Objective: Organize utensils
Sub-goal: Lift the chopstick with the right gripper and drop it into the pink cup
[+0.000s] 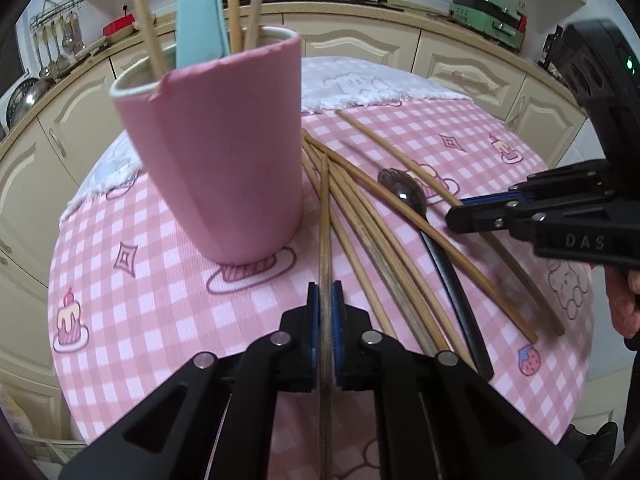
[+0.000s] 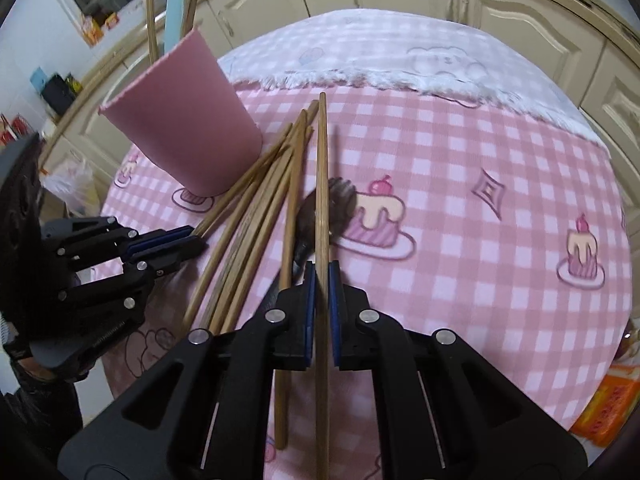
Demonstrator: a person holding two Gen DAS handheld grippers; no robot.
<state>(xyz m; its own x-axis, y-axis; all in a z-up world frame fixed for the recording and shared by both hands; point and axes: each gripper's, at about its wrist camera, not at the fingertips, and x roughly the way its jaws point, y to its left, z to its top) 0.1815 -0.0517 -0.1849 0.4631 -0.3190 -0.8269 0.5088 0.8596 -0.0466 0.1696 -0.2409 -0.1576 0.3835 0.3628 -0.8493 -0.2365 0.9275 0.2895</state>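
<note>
Chopsticks (image 1: 360, 216) fan loose across the pink checked tablecloth (image 1: 160, 304) just right of your pink cup (image 1: 224, 152), which already holds sticks and a blue utensil (image 1: 198, 8). Your left gripper (image 1: 326, 300) pinches one dark chopstick (image 1: 325, 240) from the pile; your right gripper (image 2: 322, 280) pinches a paler chopstick (image 2: 321, 180). That stick crosses over a dark spoon (image 2: 340, 200) lying beside the fan.
</note>
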